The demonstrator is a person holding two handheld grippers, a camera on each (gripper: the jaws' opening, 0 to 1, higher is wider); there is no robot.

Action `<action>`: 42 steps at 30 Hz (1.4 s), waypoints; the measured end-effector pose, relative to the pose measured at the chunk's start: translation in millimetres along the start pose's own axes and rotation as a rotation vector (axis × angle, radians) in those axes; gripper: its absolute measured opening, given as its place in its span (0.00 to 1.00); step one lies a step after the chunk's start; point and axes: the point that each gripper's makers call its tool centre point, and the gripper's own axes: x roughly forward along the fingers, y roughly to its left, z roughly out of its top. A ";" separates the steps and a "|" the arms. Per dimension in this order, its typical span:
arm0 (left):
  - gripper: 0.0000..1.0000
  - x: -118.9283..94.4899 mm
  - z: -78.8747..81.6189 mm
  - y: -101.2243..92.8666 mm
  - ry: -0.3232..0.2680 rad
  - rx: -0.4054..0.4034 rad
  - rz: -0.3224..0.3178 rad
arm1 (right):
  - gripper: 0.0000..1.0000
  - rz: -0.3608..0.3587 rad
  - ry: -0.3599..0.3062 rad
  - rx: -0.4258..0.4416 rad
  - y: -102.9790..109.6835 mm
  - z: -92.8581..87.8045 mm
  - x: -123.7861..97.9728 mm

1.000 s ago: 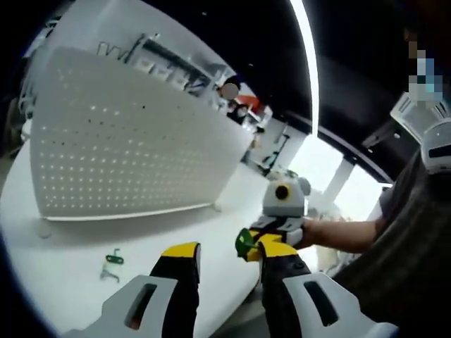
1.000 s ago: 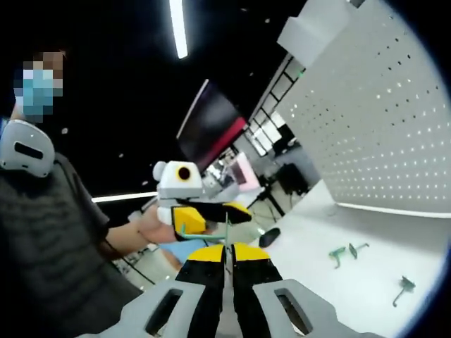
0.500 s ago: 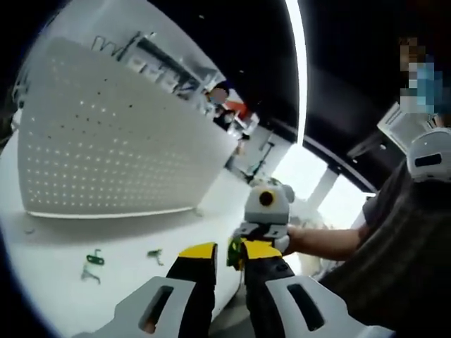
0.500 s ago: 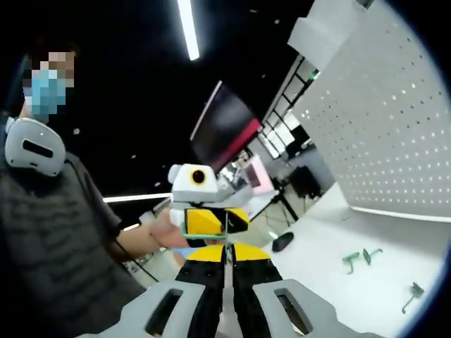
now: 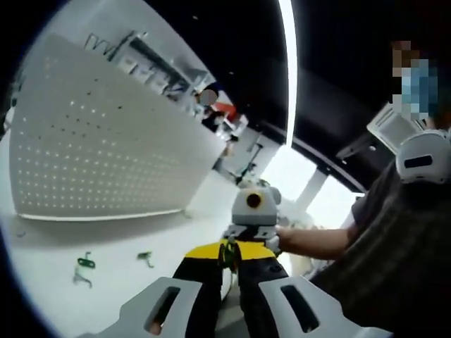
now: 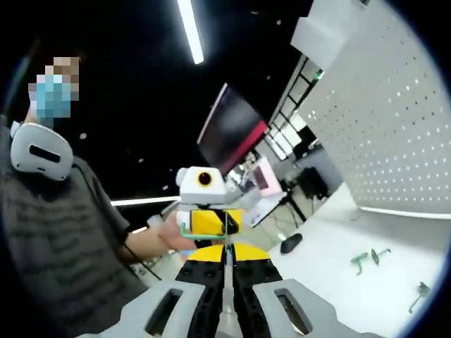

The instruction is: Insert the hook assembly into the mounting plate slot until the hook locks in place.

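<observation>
The left hand-held gripper [image 5: 228, 255] had its jaws drawn narrow on a small green hook piece [image 5: 227, 252], and the right hand-held gripper [image 6: 227, 255] faced it tip to tip, jaws pressed together on a thin green-and-metal hook assembly [image 6: 204, 231] that reached across to the other's yellow pads. Both were held up off the white surface [image 5: 113, 278], beyond its near edge, by a person in a dark striped top [image 5: 394, 260]. Further out, loose green hooks [image 5: 83, 269] lay on the surface before the upright white perforated mounting plate [image 5: 99, 155], well apart from either hand-held gripper.
</observation>
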 end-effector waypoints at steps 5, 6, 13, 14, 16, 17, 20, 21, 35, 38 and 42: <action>0.05 0.5 0.2 -5.7 0.001 -0.008 -0.023 | 0.01 0.026 -0.012 0.025 5.9 0.9 -1.4; 0.05 0.7 0.2 -6.6 0.002 -0.004 -0.026 | 0.01 0.028 -0.012 0.023 6.6 0.9 -1.7; 0.03 3.8 -0.1 -9.5 0.011 0.013 -0.028 | 0.03 0.033 -0.014 0.023 7.5 0.8 -2.7; 0.03 4.2 -0.4 -9.7 0.015 0.014 -0.031 | 0.03 0.033 -0.013 0.022 7.7 0.8 -2.8; 0.03 4.4 -0.5 -10.0 0.018 0.012 -0.033 | 0.03 0.035 -0.013 0.011 8.2 0.8 -3.4; 0.03 4.5 -0.7 -10.2 0.020 0.013 -0.033 | 0.03 0.038 -0.011 0.012 7.7 1.1 -4.1; 0.03 5.0 -0.6 -10.2 0.017 0.012 -0.029 | 0.03 0.038 -0.006 0.015 7.7 1.3 -4.0; 0.03 5.0 -0.3 -10.3 0.015 0.013 -0.028 | 0.03 0.038 -0.006 0.017 7.3 1.5 -4.0; 0.02 3.4 -4.9 -6.3 0.040 0.021 -0.001 | 0.05 -0.018 0.064 0.007 3.1 -4.3 -0.2; 0.02 4.2 -7.0 -3.7 0.051 0.031 0.016 | 0.06 -0.040 0.066 -0.008 1.4 -3.5 -0.2; 0.02 4.0 -7.1 -0.6 0.053 0.038 0.035 | 0.08 -0.081 0.099 -0.058 -2.7 -5.8 2.1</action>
